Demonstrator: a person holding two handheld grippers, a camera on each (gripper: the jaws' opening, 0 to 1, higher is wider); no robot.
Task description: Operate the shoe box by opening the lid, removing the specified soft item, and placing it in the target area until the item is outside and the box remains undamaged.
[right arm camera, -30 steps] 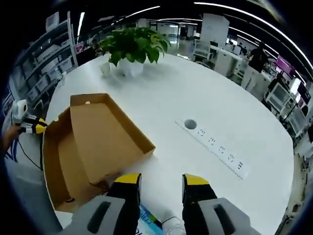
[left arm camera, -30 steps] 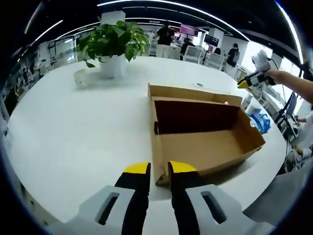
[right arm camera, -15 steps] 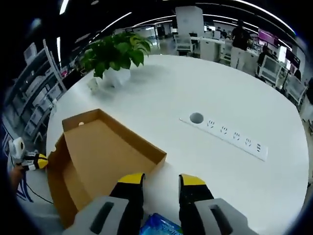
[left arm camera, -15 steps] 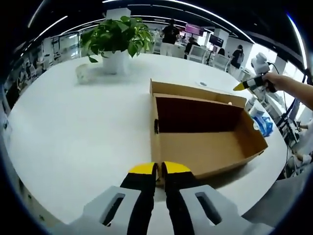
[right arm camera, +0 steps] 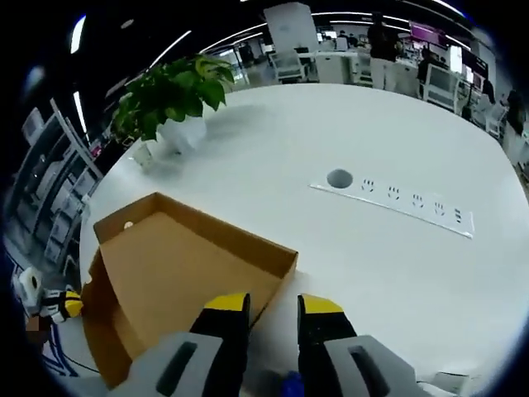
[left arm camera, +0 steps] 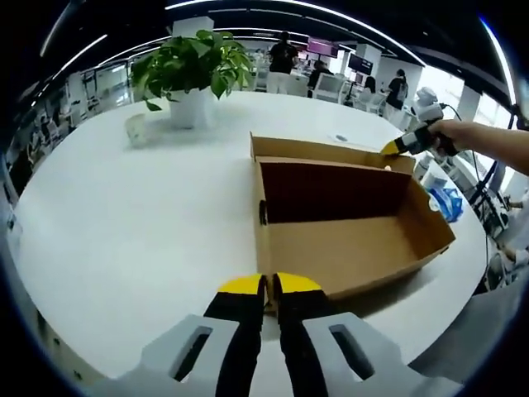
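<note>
Cardboard made up the shoe box (left arm camera: 347, 223), which lay open on the round white table (left arm camera: 124, 215). In the left gripper view its long side ran across the picture, from just past the jaw tips out to the right. Its lid stood up along the far side. The inside looked bare, and the back wall was in dark shadow.

The left gripper (left arm camera: 266, 288) sat just in front of the box's near corner. Its yellow-tipped jaws were pressed together with almost no gap. Whether they pinched the box edge could not be told.

The right gripper (right arm camera: 273, 303) hung over the other side of the box. Its jaws stood a little apart and held nothing. In the right gripper view the box (right arm camera: 178, 277) lay to the left of the jaws, with one corner just ahead of the tips.

A blue soft thing (left arm camera: 446, 201) lay on the table just past the right end of the box. A potted plant (left arm camera: 190, 70) stood at the far side of the table. A white power strip (right arm camera: 397, 201) lay flat in the table, well apart from the box.
</note>
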